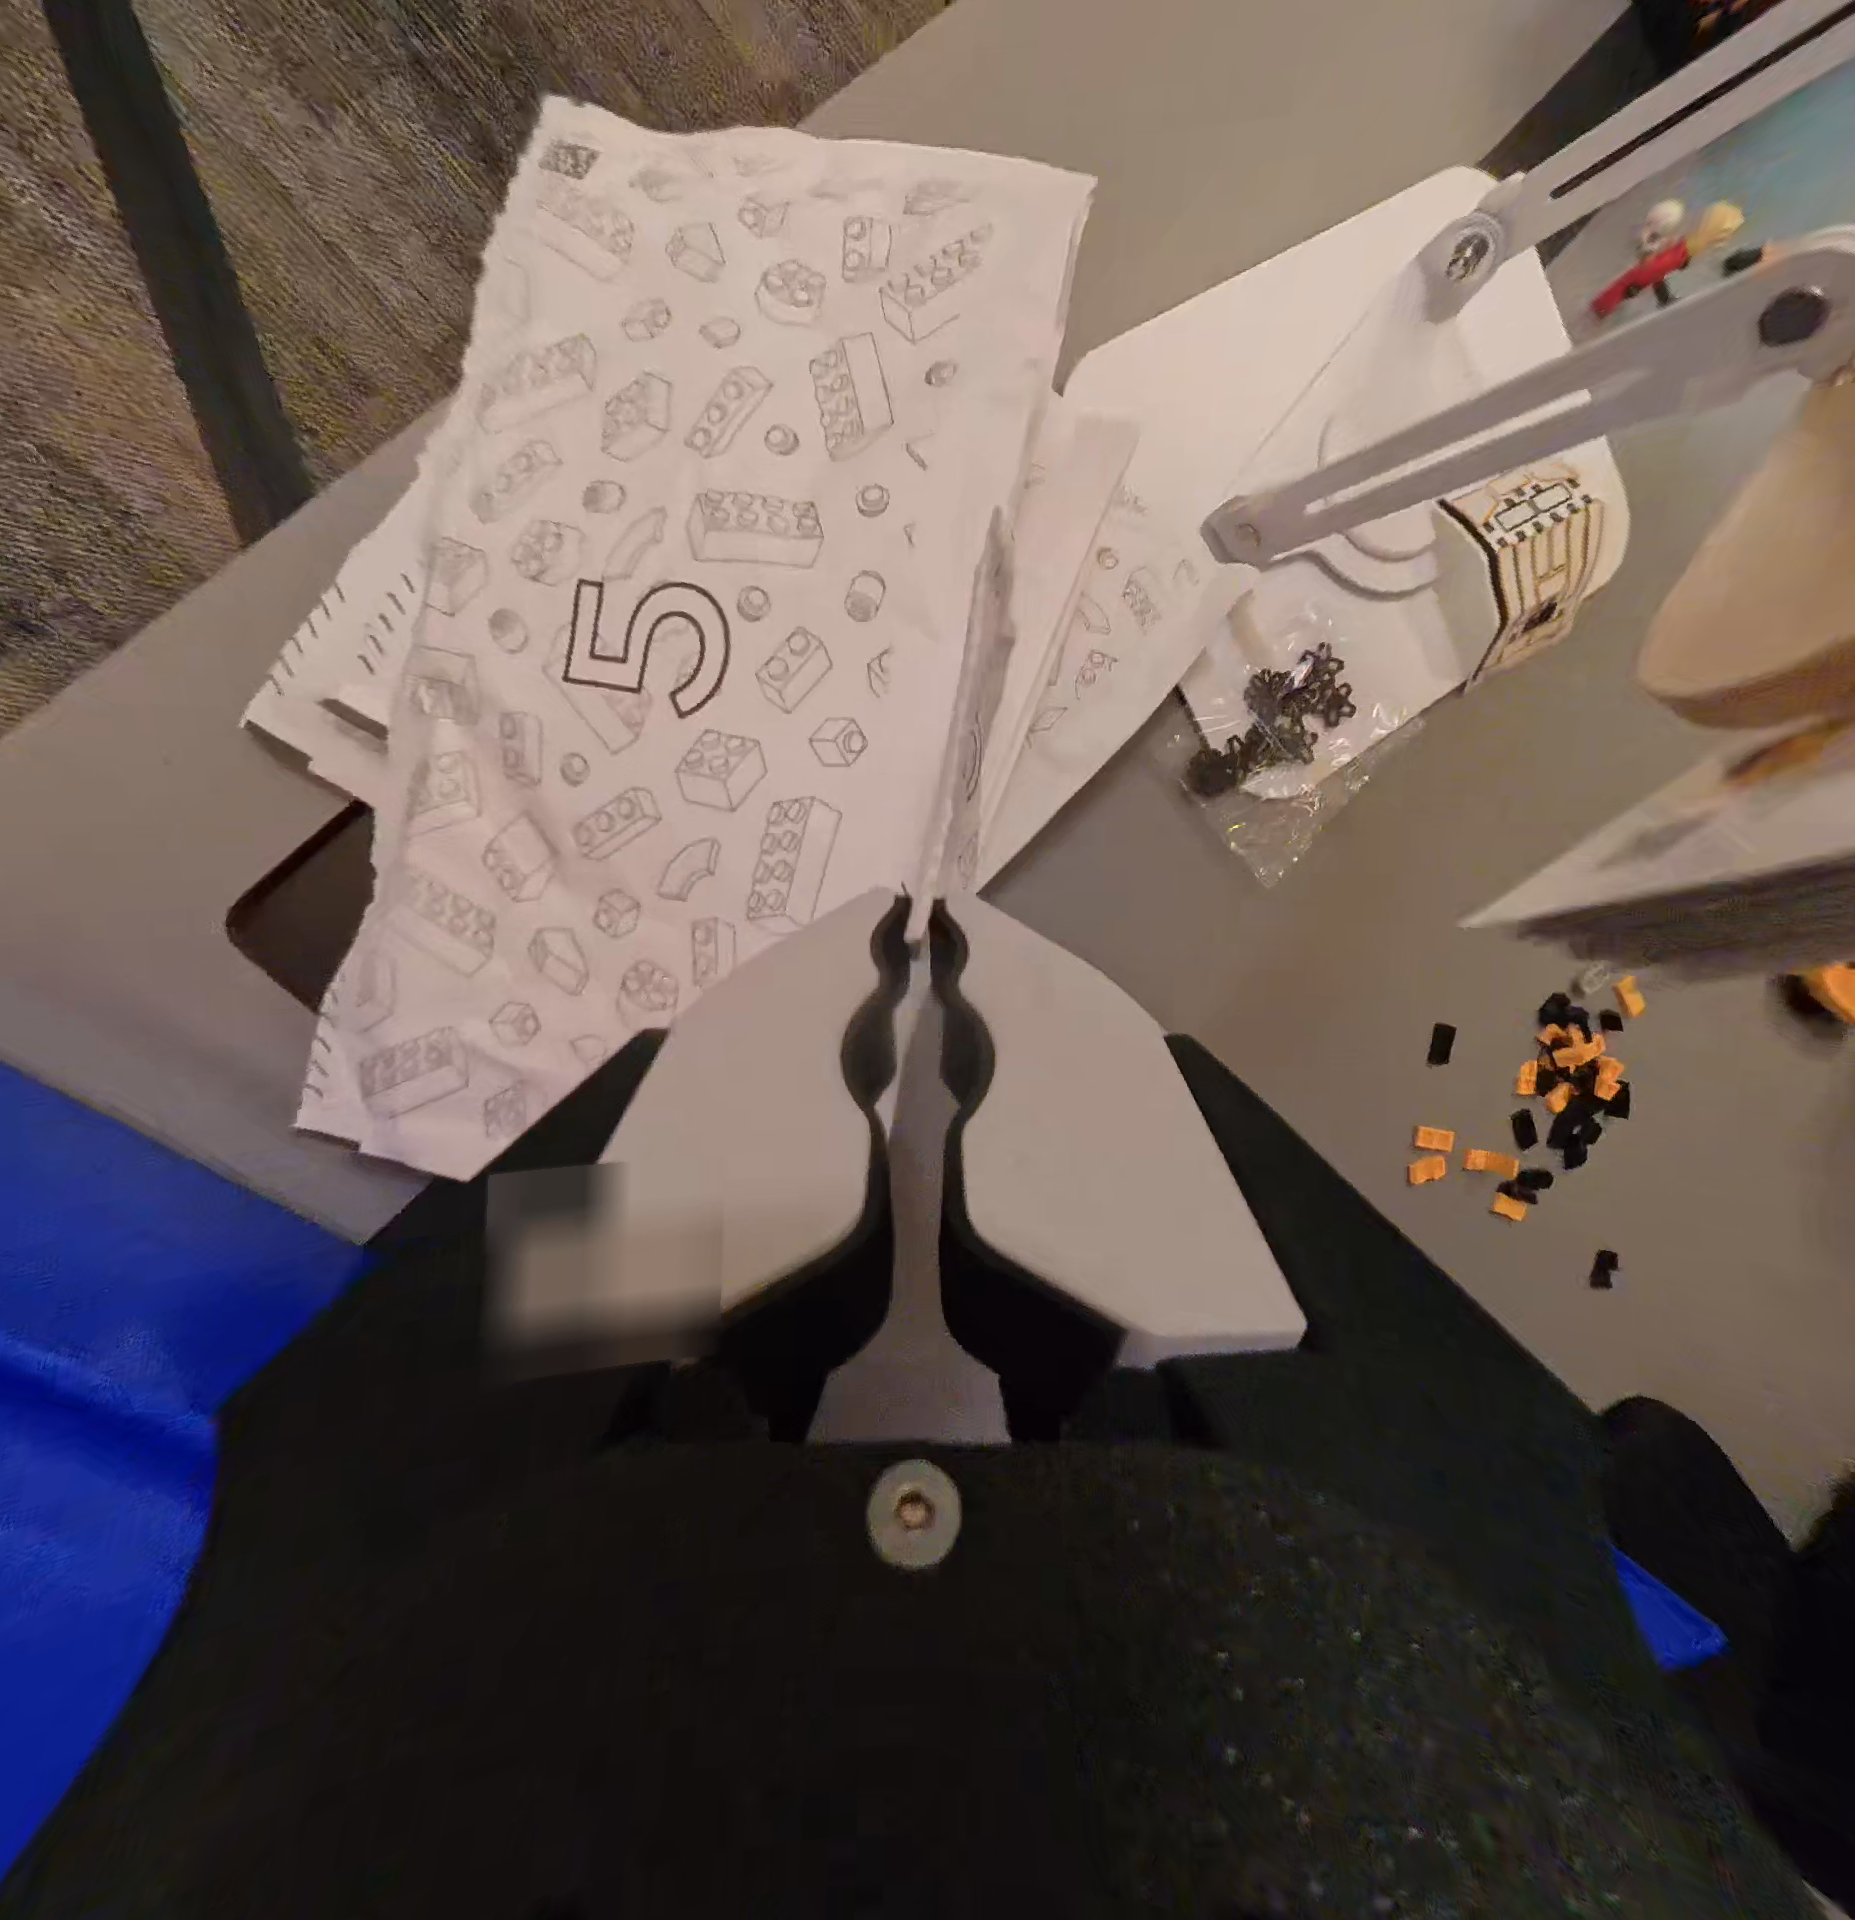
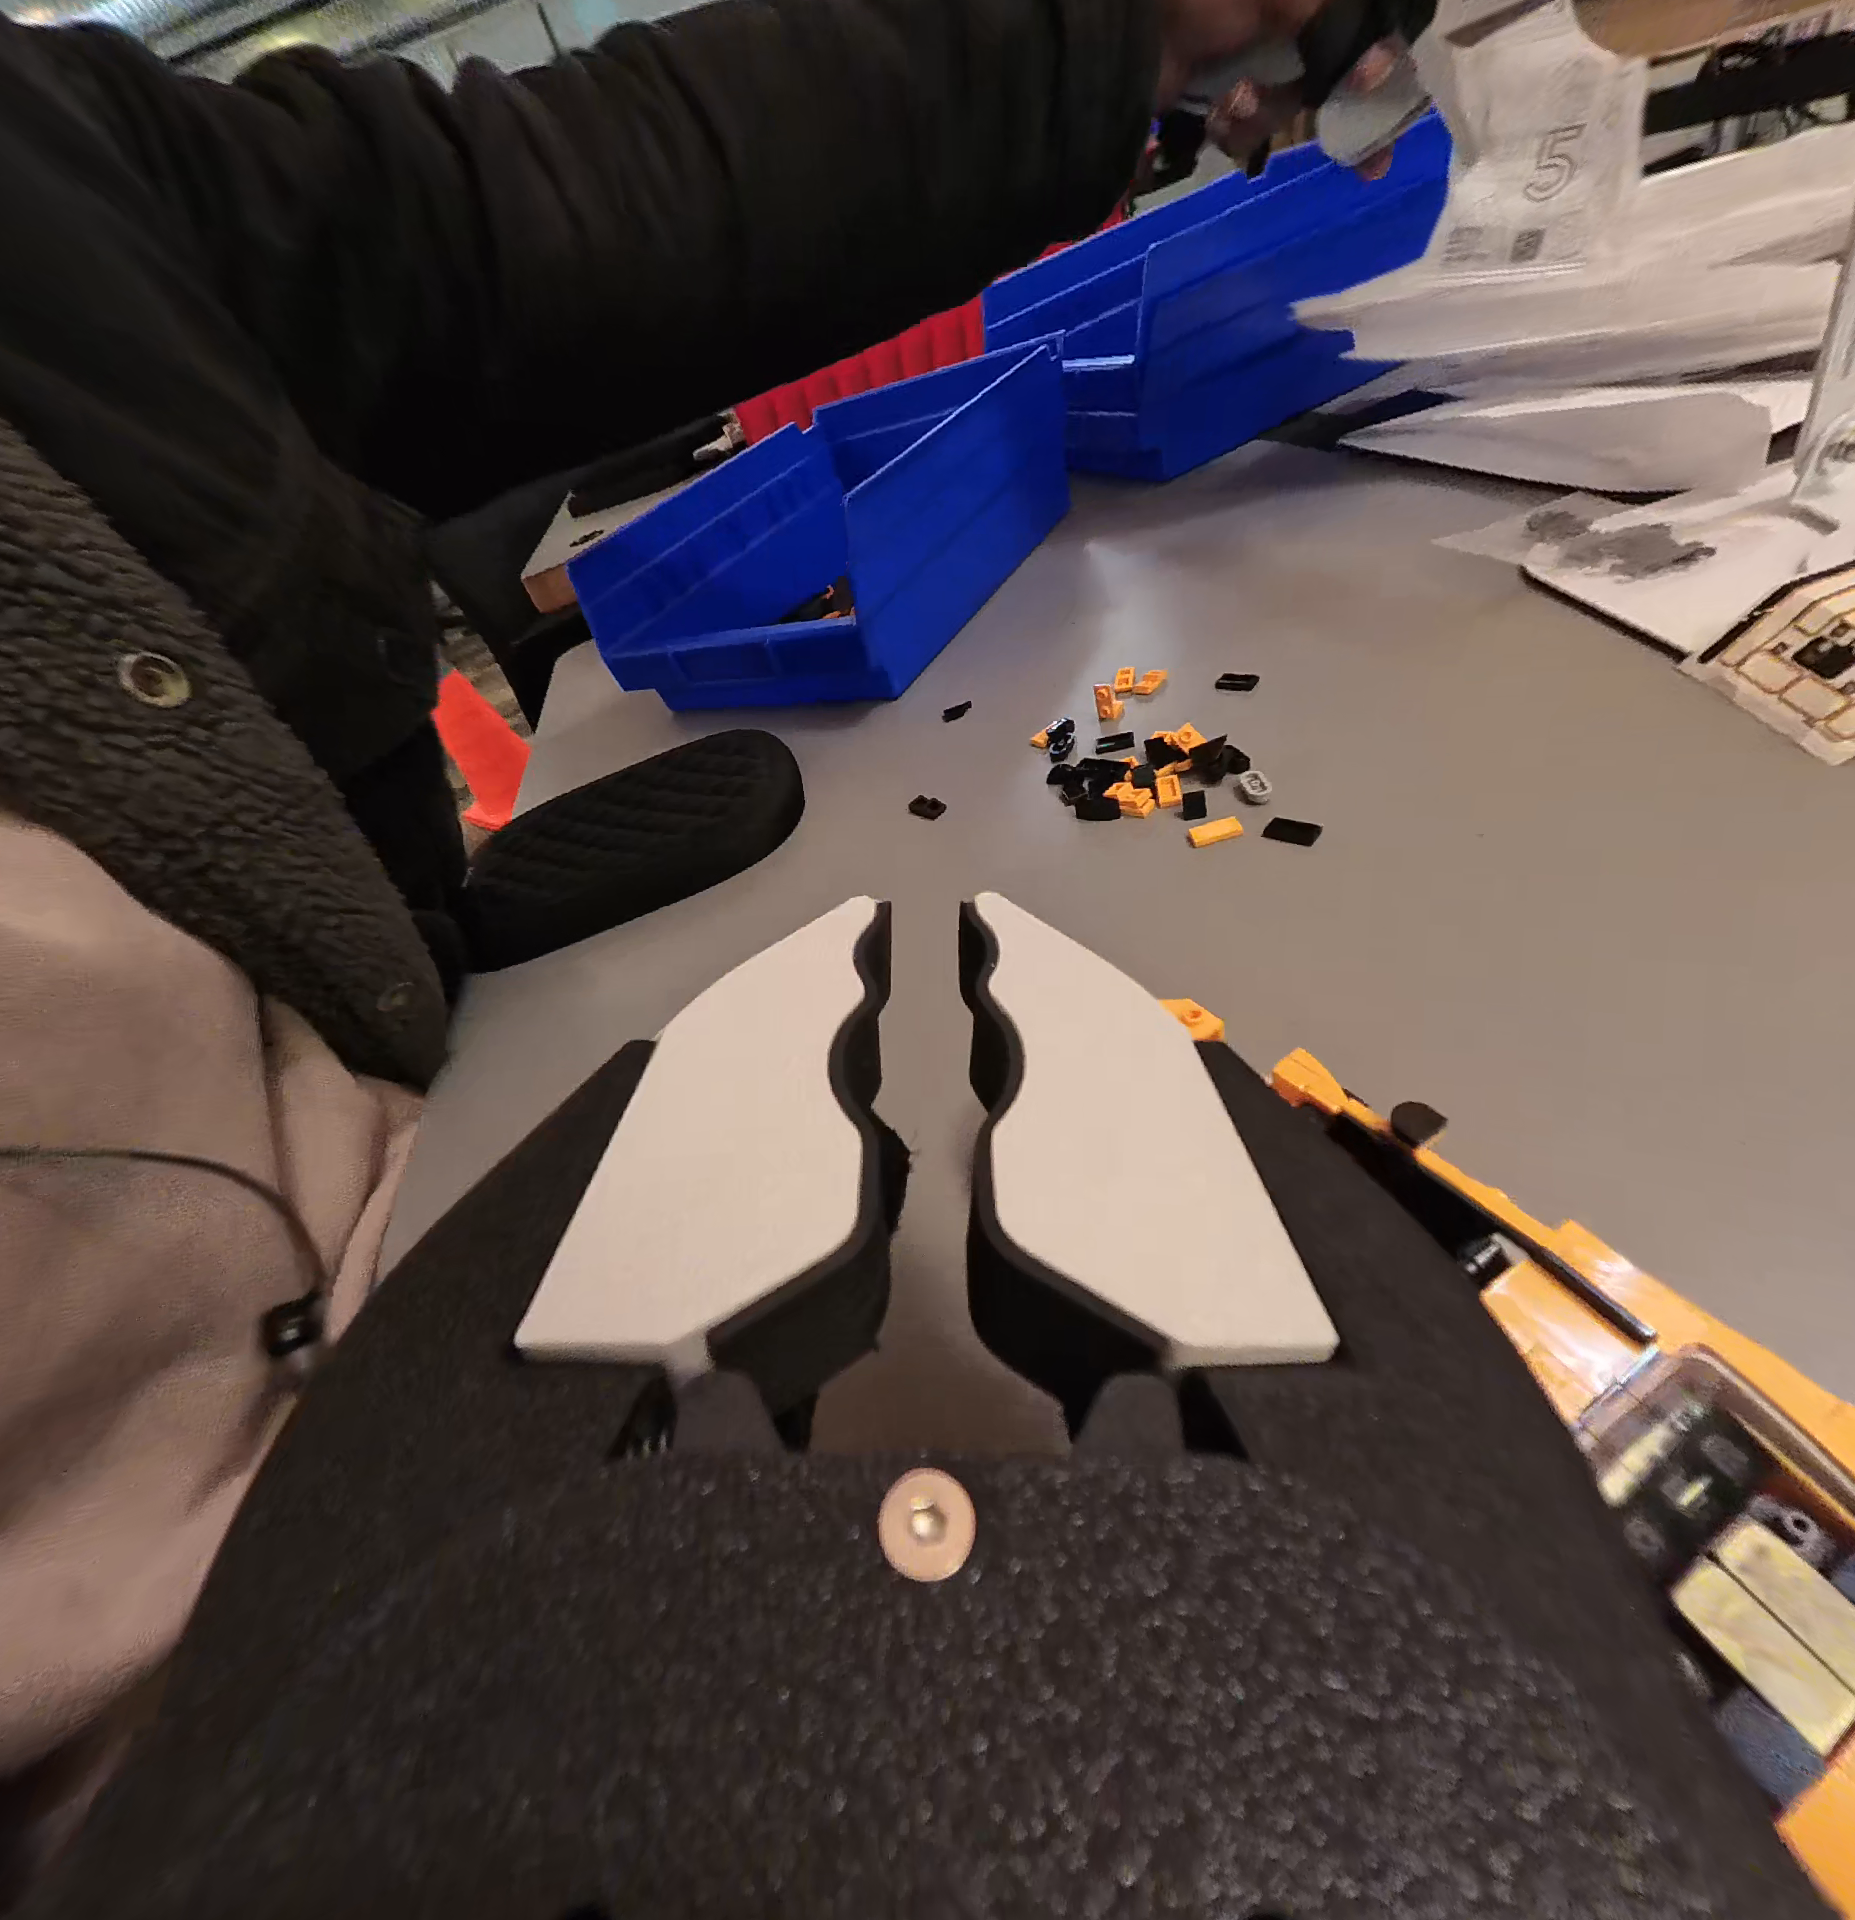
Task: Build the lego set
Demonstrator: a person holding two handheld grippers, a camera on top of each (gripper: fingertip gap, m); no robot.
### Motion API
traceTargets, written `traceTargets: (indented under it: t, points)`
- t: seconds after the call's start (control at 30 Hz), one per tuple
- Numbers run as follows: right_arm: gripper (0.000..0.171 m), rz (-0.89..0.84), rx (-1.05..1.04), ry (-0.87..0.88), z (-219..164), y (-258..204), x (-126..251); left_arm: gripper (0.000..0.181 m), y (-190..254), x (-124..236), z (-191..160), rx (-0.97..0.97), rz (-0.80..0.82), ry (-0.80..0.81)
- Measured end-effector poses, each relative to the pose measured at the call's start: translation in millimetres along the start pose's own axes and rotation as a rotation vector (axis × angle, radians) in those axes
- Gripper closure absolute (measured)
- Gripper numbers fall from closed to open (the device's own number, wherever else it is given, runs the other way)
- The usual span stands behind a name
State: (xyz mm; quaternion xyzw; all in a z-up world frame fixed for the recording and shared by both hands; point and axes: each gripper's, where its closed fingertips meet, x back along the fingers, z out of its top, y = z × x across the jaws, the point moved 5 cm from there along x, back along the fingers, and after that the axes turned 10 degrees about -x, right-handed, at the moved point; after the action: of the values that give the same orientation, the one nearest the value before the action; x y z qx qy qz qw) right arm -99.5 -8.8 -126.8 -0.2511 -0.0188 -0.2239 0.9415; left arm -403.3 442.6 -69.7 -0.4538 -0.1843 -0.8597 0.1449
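In the left wrist view my left gripper (image 1: 918, 920) is shut on the lower edge of a torn white paper bag (image 1: 694, 520) printed with brick drawings, holding it above the grey table (image 1: 1162, 1039). The bag (image 2: 1546, 177) and the left gripper (image 2: 1359, 114) also show far off in the right wrist view. My right gripper (image 2: 923, 914) is slightly open and empty, low over the table. A pile of small orange and black pieces (image 2: 1141, 769) lies ahead of it, also seen in the left wrist view (image 1: 1567, 1091). An orange built car (image 2: 1629, 1403) lies close on its right.
Blue bins (image 2: 850, 551) stand at the table's left side. A small clear bag of black parts (image 1: 1276, 717), a sticker sheet (image 1: 1536, 561) and a white jointed stand (image 1: 1525, 416) sit at the back right. A black armrest (image 2: 632, 831) and the person's dark sleeve (image 2: 383, 260) are on the left. Tip to tip, the grippers are about 50 cm apart.
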Motion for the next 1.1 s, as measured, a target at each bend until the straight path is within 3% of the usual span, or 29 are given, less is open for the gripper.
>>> traceTargets:
  t: [0.23,0.43,0.97,1.1]
  points:
    - [0.161,0.035,-0.051,0.013,1.7,4.4,1.1,0.176,-37.7,-32.4,-9.7,0.150,-0.045,-0.163]
    - [0.162,0.050,-0.060,0.001,0.4,4.2,-0.2,0.171,-32.9,-40.7,-17.1,0.107,-0.084,-0.209]
    - [0.163,0.056,-0.024,-0.013,-1.1,-0.1,-1.2,0.156,-28.1,-0.4,-20.8,0.098,0.068,-0.291]
    - [0.163,0.054,-0.006,-0.014,-1.0,-2.4,-0.9,0.157,-16.7,25.7,-9.9,0.021,0.160,-0.198]
